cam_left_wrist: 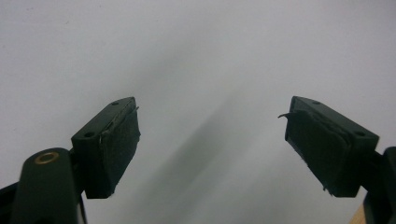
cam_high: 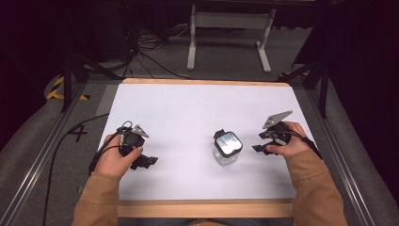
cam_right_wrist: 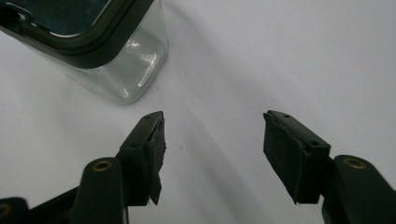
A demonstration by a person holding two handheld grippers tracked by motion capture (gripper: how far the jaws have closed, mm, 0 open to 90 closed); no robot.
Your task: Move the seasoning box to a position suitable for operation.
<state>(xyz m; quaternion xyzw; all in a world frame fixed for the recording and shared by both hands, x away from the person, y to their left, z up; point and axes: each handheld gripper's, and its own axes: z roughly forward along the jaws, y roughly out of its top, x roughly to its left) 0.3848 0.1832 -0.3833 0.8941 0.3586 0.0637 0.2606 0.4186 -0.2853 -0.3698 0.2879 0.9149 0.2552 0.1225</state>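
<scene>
A clear square container with a black-rimmed lid stands upright on the white table, right of centre. My right gripper hovers just right of it, jaws open and empty; in the right gripper view the container sits at the upper left, a short way beyond that gripper. My left gripper is held low at the table's left side, well away from the container. In the left gripper view it stands open over bare white surface with nothing between the jaws.
The table's wooden front edge lies near the person's sleeves. Beyond the far edge are a grey floor with cables and a white metal stand. Metal rails run along both sides.
</scene>
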